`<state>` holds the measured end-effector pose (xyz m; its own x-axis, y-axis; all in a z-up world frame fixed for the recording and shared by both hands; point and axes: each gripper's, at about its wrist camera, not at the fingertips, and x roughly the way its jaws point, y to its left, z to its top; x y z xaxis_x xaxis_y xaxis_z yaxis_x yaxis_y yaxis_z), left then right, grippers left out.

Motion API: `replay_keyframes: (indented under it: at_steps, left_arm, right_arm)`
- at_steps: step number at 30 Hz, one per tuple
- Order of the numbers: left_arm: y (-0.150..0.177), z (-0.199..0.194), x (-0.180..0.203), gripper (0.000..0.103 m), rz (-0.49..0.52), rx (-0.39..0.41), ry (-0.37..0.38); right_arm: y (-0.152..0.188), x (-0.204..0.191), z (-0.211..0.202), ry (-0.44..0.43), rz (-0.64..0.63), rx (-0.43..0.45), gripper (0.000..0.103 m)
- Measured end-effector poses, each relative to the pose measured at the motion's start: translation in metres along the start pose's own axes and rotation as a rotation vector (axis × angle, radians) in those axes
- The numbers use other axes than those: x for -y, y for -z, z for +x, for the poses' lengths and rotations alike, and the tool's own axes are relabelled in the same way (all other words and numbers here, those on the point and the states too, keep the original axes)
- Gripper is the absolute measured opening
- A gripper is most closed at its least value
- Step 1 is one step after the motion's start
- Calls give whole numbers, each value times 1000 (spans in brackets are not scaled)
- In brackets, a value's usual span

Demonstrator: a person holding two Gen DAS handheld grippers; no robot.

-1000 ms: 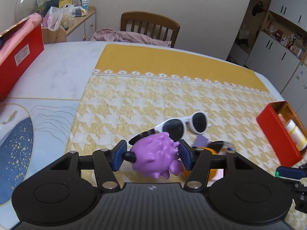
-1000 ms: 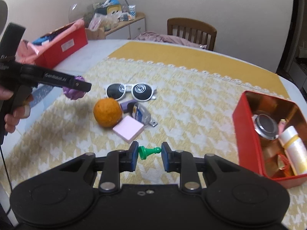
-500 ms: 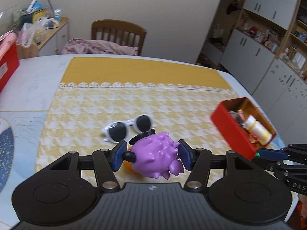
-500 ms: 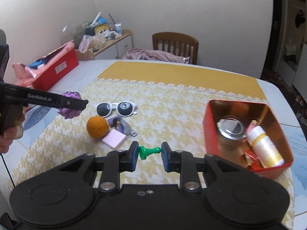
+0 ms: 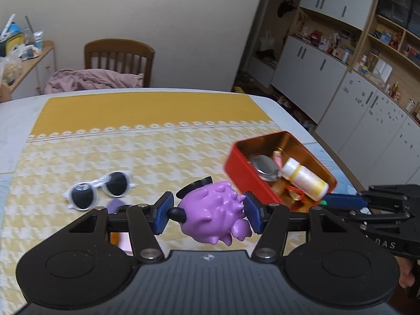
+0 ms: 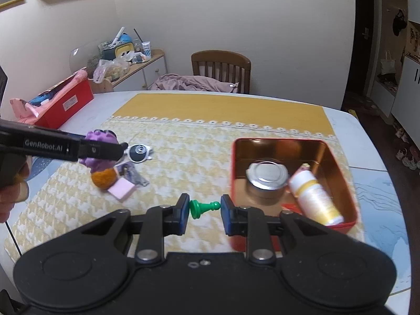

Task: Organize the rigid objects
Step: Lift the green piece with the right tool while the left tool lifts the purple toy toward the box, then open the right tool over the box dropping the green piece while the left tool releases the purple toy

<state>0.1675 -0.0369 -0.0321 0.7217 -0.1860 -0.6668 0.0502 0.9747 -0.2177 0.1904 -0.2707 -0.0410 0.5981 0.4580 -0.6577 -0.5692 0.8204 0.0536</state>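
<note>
On the yellow cloth [image 6: 183,162], our left gripper [image 5: 207,211] clamps the purple toy [image 5: 212,212]; our right gripper [image 6: 204,208] pinches the green pawn [image 6: 203,208]. The tin [image 6: 338,157] sits right of both jaws: we should release low inside.

1. The left tool [image 5: 208,214], gripping the purple spiky toy [image 5: 212,211], has swung rightward: the red tin [image 5: 236,168], earlier far off to its right, now sits just ahead-right of it.
2. The white sunglasses [image 5: 101,190] now lie ahead-left of it.
3. The right tool [image 6: 204,211], gripping the green pawn [image 6: 203,208], has closed on the tin, whose near-left corner now reaches its right finger.
</note>
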Motion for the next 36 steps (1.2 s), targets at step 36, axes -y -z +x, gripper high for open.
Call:
replay_keyframes:
  at_steps: [36]
  left_arm:
    - [-15, 166, 149, 58, 142, -196, -84]
  right_arm:
    - [-42, 153, 86, -12, -10, -90, 25]
